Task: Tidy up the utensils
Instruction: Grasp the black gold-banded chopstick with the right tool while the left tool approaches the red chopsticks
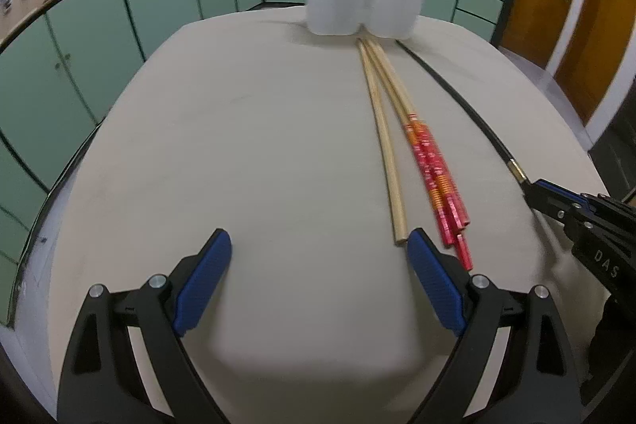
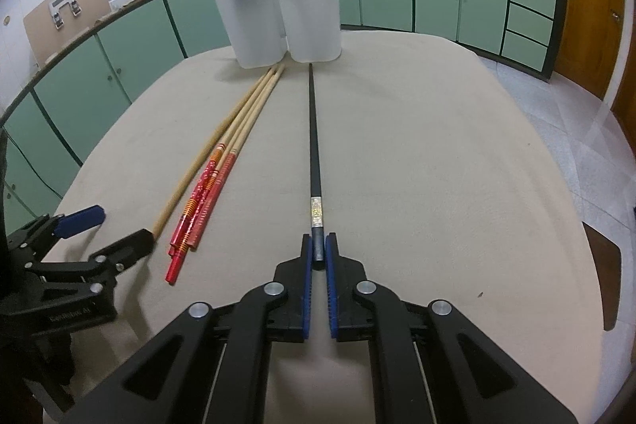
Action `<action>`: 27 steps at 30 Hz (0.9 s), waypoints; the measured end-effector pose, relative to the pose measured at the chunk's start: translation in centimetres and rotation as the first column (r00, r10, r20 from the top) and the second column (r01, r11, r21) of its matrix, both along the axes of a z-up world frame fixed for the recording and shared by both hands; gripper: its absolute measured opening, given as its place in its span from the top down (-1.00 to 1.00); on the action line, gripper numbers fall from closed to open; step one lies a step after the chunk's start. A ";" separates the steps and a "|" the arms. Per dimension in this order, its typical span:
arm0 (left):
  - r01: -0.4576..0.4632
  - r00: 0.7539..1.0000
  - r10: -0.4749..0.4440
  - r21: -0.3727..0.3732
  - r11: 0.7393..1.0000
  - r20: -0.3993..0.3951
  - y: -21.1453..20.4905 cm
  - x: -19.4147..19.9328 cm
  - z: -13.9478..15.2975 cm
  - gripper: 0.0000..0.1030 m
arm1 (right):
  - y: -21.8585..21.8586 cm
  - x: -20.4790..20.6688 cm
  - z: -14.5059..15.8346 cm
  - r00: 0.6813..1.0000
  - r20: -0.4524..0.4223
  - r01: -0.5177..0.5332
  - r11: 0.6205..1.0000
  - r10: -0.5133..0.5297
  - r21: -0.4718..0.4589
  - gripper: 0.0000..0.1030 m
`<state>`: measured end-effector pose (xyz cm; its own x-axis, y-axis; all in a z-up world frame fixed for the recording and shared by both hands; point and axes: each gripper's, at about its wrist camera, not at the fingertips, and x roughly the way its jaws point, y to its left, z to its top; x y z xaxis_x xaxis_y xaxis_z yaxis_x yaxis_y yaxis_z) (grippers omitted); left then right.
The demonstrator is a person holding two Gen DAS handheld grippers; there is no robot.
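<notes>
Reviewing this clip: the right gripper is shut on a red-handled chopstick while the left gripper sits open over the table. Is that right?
Not quite. The right gripper is shut on the black chopstick, as the right wrist view shows. The red-handled chopsticks lie loose on the table. The left gripper is indeed open.

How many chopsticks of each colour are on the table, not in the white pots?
Plain wooden chopstick: 1
Red-ended chopsticks: 3, as far as the overlapping bundle shows
Black chopstick: 1
Total: 5
</notes>
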<state>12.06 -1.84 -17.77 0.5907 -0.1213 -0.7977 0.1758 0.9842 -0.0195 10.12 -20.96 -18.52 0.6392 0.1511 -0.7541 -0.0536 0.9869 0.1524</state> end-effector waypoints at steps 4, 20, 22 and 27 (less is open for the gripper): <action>0.010 1.000 -0.010 -0.011 1.000 0.005 0.0 -0.2 0.2 -0.63 | 0.0 0.1 0.0 1.000 -0.002 -0.005 1.000 0.005 0.008 0.86; 0.066 0.998 -0.066 -0.053 0.996 0.007 -1.5 0.1 0.2 -0.34 | -0.8 0.2 -0.2 1.000 -0.006 -0.020 0.998 0.021 0.057 0.86; 0.067 0.998 -0.067 -0.042 0.997 0.007 -1.6 0.1 0.1 -0.34 | -0.8 0.2 -0.3 1.000 -0.007 -0.020 0.998 0.021 0.060 0.86; 0.055 0.998 -0.055 -0.026 0.998 0.008 -1.8 0.4 0.1 -0.32 | -0.8 0.2 -0.3 1.000 -0.007 -0.020 0.998 0.021 0.062 0.86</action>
